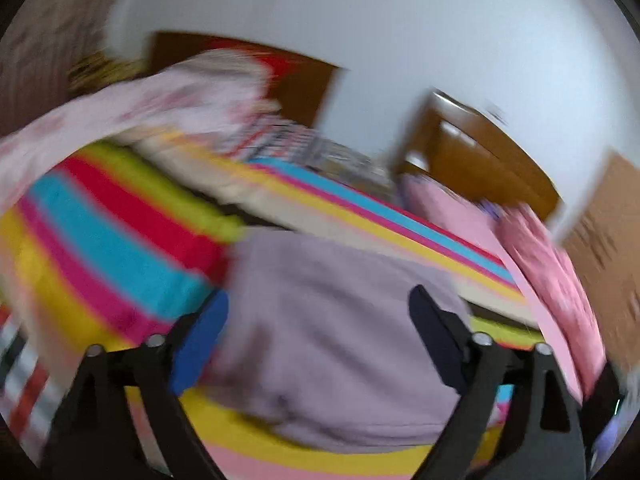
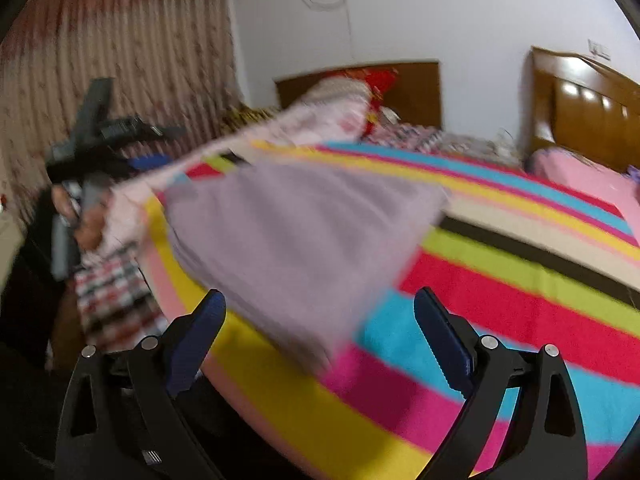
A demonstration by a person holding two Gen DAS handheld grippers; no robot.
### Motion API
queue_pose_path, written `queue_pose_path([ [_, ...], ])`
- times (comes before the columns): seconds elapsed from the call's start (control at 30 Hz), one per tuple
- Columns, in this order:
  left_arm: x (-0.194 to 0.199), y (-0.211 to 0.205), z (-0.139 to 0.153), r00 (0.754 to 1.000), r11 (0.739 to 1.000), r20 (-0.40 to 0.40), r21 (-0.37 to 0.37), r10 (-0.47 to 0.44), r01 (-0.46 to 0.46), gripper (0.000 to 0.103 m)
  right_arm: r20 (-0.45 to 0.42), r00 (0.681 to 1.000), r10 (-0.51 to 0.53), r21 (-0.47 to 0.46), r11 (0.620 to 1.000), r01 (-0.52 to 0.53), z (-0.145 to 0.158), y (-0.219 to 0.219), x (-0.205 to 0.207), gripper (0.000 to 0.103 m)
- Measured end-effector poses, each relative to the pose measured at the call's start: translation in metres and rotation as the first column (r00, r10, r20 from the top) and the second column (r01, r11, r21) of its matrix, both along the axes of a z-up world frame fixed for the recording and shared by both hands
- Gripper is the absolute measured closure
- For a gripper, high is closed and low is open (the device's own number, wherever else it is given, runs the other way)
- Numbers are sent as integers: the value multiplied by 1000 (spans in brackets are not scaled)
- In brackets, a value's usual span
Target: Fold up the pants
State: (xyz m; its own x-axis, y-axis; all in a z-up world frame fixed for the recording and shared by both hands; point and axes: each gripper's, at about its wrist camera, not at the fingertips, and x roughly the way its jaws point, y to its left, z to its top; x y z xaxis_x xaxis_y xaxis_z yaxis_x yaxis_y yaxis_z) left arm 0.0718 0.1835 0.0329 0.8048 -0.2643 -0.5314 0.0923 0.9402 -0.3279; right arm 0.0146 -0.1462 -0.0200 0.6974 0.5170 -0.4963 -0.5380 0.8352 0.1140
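Note:
The folded lilac pants [image 1: 332,340] lie on the bright striped blanket [image 1: 120,240] of a bed. My left gripper [image 1: 320,320] hangs just above them, open wide, its blue pads apart from the cloth. In the right wrist view the pants [image 2: 300,240] form a flat lilac rectangle on the blanket [image 2: 500,320]. My right gripper [image 2: 320,328] stands open at their near corner with nothing pressed between its fingers. At the far left of that view a hand [image 2: 80,216] holds the left gripper [image 2: 160,146] past the far edge of the pants. Both views are blurred.
A pale pink floral quilt [image 2: 320,120] is heaped at the bed's far side, and checked cloth [image 2: 116,292] hangs at its left edge. A pink pillow [image 2: 580,176] lies by a wooden headboard [image 2: 592,108]. A patterned curtain [image 2: 120,40] covers the left wall.

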Motion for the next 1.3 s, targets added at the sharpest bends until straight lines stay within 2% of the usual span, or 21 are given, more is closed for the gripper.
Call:
queue_pose_path([
  [0.07,13,-31,-3,997,995,-13,71,-72,72,9,11,996,84,25,996,-84,7,18,6,11],
  [0.13,28,-49,-23,994,987,-78,138,-72,82,9,10,986,166,11,986,-166,3,39,7,11],
  [0.17,31,-52,-36,991,985,-116,148,-68,85,10,-33,974,224,-12,974,-224,-5,52,9,12],
  [0.2,34,-47,-56,983,987,-178,141,-53,79,12,-139,950,280,-41,957,-288,-24,67,12,11],
  [0.23,29,-41,-72,981,988,-187,138,-47,74,17,-171,942,288,-57,952,-302,-34,72,12,10],
  [0.27,19,-37,-78,988,984,-138,152,-66,87,17,-147,947,286,-84,950,-300,-46,74,6,10],
  [0.33,5,-39,-83,989,969,-108,211,-105,126,17,-128,948,291,-61,952,-301,-49,70,1,10],
  [0.37,4,-42,-84,989,964,-107,231,-106,129,17,-156,944,290,-22,955,-297,-45,66,5,10],
  [0.43,5,-42,-83,990,970,-101,215,-97,117,17,-174,941,290,-16,955,-297,-42,67,7,10],
  [0.53,3,-38,-85,993,977,-77,189,-90,103,16,-147,946,288,-80,950,-301,-44,72,-2,10],
  [0.6,1,-37,-85,994,973,-53,201,-100,109,16,-145,951,273,-94,953,-288,-42,75,-4,10],
  [0.7,-3,-39,-90,993,966,-28,231,-111,114,16,-129,954,272,-137,947,-289,-23,80,-3,9],
  [0.8,-4,-40,-92,995,969,-9,227,-99,99,16,-78,962,261,-78,961,-267,-9,82,1,9],
  [0.9,-6,-39,-93,995,969,5,228,-96,92,16,-191,935,299,-49,949,-313,-34,96,13,5],
  [0.97,-7,-38,-94,995,968,9,231,-102,97,16,-134,938,321,-136,931,-338,-41,102,0,6],
  [1.03,-6,-36,-91,995,971,-2,215,-105,103,16,-122,936,329,-173,922,-347,-38,101,-4,7],
  [1.1,-3,-35,-78,996,979,-22,186,-84,87,16,-106,941,322,-118,935,-334,-23,94,-2,7],
  [1.17,0,-36,-64,996,986,-2,142,-89,88,14,-78,940,331,-21,942,-334,-12,93,4,7],
  [1.2,3,-40,-57,994,987,13,120,-113,111,12,-85,938,335,-3,942,-337,-12,97,9,7],
  [1.23,8,-45,-55,993,985,17,134,-117,113,9,-99,936,338,-2,941,-339,-14,104,13,7],
  [1.3,29,-54,-61,998,964,-50,262,-25,37,7,-138,929,344,-46,934,-353,-29,125,19,5],
])
